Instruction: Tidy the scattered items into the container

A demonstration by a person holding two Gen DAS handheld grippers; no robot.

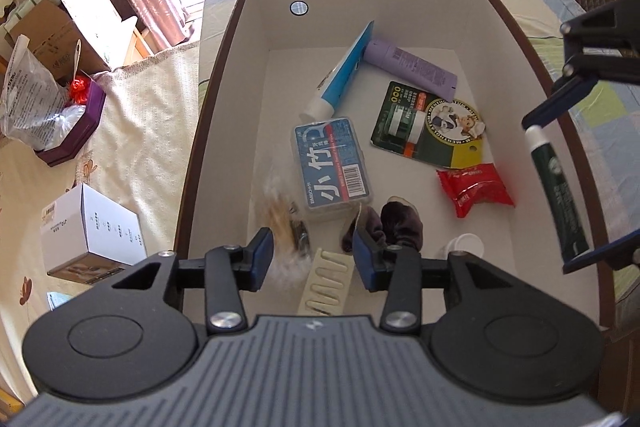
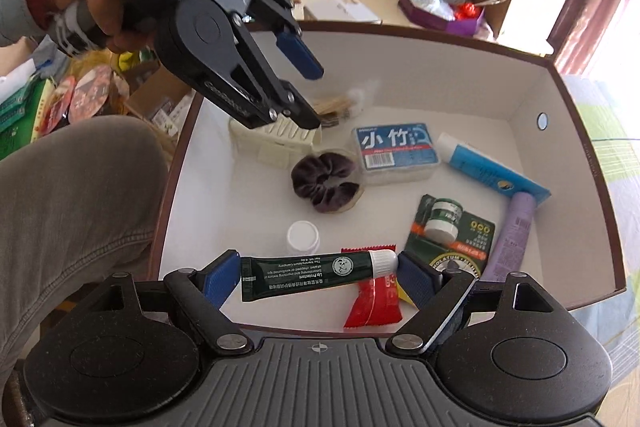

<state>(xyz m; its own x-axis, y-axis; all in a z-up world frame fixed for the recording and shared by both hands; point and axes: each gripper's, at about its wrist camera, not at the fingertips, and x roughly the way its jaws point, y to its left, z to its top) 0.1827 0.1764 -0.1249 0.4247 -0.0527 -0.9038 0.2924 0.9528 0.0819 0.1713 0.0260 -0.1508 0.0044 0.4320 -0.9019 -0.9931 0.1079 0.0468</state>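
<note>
While L gripper [image 1: 313, 255] hangs wide w/ nothing, R gripper [image 2: 320, 277] clamps green tube [image 2: 316, 275] over box [image 1: 508, 23] of toiletries.

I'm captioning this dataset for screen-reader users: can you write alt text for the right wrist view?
The right gripper holds a dark green lip balm tube lengthwise over a white box with a brown rim. In the box lie a purple scrunchie, a floss pick case and other toiletries, with the open left gripper above them.
</note>
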